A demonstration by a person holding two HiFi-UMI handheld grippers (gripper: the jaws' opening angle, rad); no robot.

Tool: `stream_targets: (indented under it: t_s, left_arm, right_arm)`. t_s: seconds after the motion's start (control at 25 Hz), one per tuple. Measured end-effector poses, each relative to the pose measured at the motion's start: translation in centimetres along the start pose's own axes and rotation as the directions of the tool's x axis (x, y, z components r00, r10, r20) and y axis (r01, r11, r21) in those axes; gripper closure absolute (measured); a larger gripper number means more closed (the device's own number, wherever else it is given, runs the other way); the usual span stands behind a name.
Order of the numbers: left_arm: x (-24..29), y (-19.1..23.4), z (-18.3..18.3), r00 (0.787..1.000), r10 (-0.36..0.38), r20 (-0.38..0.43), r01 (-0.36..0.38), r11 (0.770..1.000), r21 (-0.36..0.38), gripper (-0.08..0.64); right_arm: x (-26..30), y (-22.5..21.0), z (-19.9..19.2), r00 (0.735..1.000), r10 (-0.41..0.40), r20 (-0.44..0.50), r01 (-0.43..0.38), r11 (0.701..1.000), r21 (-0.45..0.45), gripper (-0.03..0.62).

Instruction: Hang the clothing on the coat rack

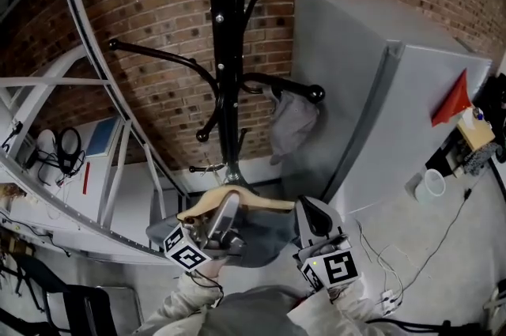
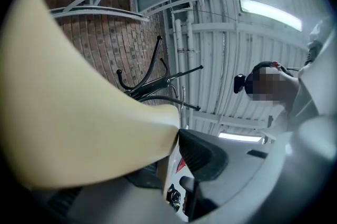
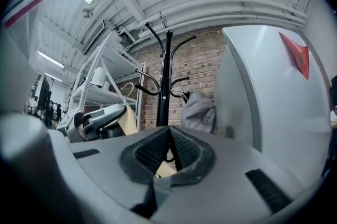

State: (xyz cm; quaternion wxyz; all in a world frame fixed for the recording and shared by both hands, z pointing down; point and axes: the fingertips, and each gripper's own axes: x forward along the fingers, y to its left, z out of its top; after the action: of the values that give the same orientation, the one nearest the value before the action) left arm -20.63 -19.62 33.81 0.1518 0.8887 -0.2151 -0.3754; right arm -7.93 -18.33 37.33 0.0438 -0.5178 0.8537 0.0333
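Observation:
A black coat rack [image 1: 225, 50] stands against the brick wall, with a grey garment [image 1: 292, 125] hanging from its right arm. Low in the head view my left gripper [image 1: 225, 220] is shut on a pale wooden hanger [image 1: 237, 202]. A dark grey garment [image 1: 265, 235] drapes below the hanger. The hanger's metal hook [image 1: 209, 167] points toward the rack's pole. In the left gripper view the hanger [image 2: 79, 112] fills the left side, against the dark pad [image 2: 202, 152]. My right gripper [image 1: 315, 214] is by the hanger's right end, jaws together [image 3: 169, 146]. The rack [image 3: 167, 86] and hung garment [image 3: 200, 109] lie ahead.
A tall grey cabinet [image 1: 379, 105] stands right of the rack, with a red triangular flag [image 1: 452, 101] on it. White metal shelving [image 1: 95, 137] with cables is at the left. A white cup [image 1: 433, 184] and loose wires lie on the floor at right.

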Motion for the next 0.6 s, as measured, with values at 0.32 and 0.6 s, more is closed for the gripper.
stream_targets:
  t_s: [0.32,0.6]
  left_arm:
    - [1.8,0.2,2.4,1.0,-0.014,0.013,0.014,1.0,0.017,0.459]
    - [3.0,0.5,4.0,1.0,-0.03,0.008,0.03,0.999,0.046,0.459]
  right_arm:
    - [0.8,-0.6,0.0,1.0,-0.002,0.008,0.002,0.999,0.032,0.568]
    - [1.6,-0.5,0.4,1.0,0.001,0.018,-0.001,1.0,0.02,0.568]
